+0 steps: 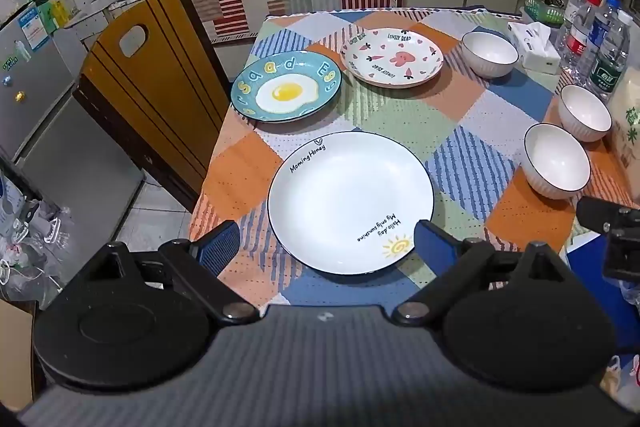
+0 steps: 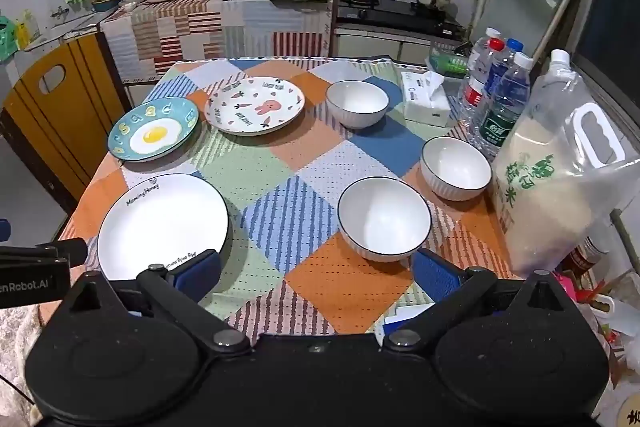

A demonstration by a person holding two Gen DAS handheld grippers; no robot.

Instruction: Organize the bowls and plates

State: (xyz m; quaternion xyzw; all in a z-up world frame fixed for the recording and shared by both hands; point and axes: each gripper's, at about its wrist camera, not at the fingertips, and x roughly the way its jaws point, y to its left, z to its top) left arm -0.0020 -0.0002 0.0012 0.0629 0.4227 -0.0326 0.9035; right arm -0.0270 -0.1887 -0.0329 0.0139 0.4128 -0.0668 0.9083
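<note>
Three plates lie on the patchwork tablecloth: a white plate [image 1: 351, 202] [image 2: 163, 225] nearest, a blue fried-egg plate [image 1: 286, 87] [image 2: 154, 134] at far left, a pink rabbit plate [image 1: 392, 56] [image 2: 255, 105] behind. Three white bowls stand at the right: near [image 1: 557, 160] [image 2: 384, 219], middle [image 1: 585, 112] [image 2: 455, 168], far [image 1: 489, 53] [image 2: 357, 103]. My left gripper [image 1: 326, 245] is open and empty, its fingers either side of the white plate's near edge, above it. My right gripper [image 2: 316, 269] is open and empty, just in front of the near bowl.
Water bottles [image 2: 498, 95], a tissue box [image 2: 426, 101] and a large rice bag [image 2: 560, 179] crowd the table's right side. A yellow folded table [image 1: 152, 87] stands left of the table. A fridge [image 1: 36, 99] is at far left, kitchen counters behind.
</note>
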